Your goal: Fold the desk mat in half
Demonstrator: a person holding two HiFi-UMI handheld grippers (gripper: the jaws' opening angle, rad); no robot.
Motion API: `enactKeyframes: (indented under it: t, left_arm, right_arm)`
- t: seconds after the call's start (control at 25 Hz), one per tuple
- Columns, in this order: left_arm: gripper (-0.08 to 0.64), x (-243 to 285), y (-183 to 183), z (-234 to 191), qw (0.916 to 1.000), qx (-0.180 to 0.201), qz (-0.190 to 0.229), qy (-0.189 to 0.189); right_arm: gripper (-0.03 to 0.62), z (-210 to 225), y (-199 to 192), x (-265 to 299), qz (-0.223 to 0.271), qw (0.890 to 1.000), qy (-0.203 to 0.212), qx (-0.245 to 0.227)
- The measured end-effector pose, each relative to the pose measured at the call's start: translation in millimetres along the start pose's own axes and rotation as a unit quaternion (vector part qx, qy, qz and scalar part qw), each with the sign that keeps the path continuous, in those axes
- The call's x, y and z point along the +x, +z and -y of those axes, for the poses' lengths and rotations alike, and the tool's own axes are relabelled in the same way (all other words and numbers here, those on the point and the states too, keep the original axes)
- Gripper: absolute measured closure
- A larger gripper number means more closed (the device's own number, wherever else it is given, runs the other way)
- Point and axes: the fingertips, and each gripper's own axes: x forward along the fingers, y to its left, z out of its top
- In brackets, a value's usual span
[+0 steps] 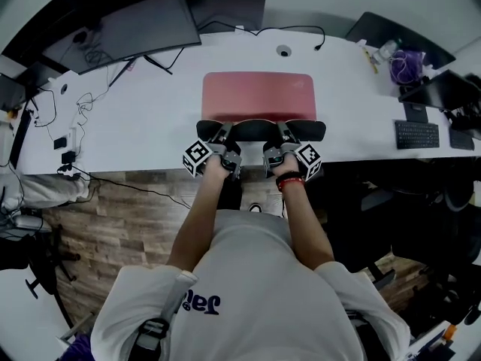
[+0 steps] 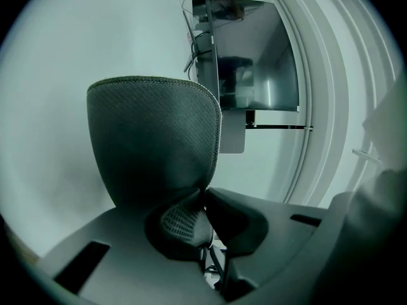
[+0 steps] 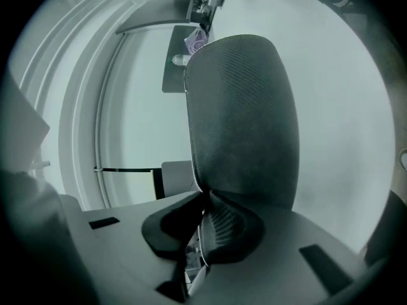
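Observation:
A pink desk mat (image 1: 258, 95) lies on the white desk (image 1: 143, 126) in the head view. Its near edge is lifted and curled back, so the dark textured underside (image 1: 261, 129) shows as a band. My left gripper (image 1: 223, 136) is shut on the left part of that edge, my right gripper (image 1: 284, 136) on the right part. In the left gripper view the dark mat corner (image 2: 156, 145) stands up out of the shut gripper (image 2: 203, 199). The right gripper view shows the other corner (image 3: 245, 119) rising from the shut gripper (image 3: 203, 203).
A monitor (image 1: 124, 28) stands at the desk's back left, with cables (image 1: 75, 104) beside it. A dark pad (image 1: 225, 10) lies behind the mat. A keyboard (image 1: 415, 134) and a purple bundle (image 1: 407, 65) sit at the right. The desk's front edge runs just under my grippers.

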Motion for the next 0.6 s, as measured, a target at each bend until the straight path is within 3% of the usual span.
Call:
enactKeyframes:
  t: [0.6]
  left_arm:
    - [0.522,57,31,19,0.9999,-0.010,0.002,-0.014]
  right_arm:
    - [0.546,-26,16,56,0.002,1.000,0.010,0.008]
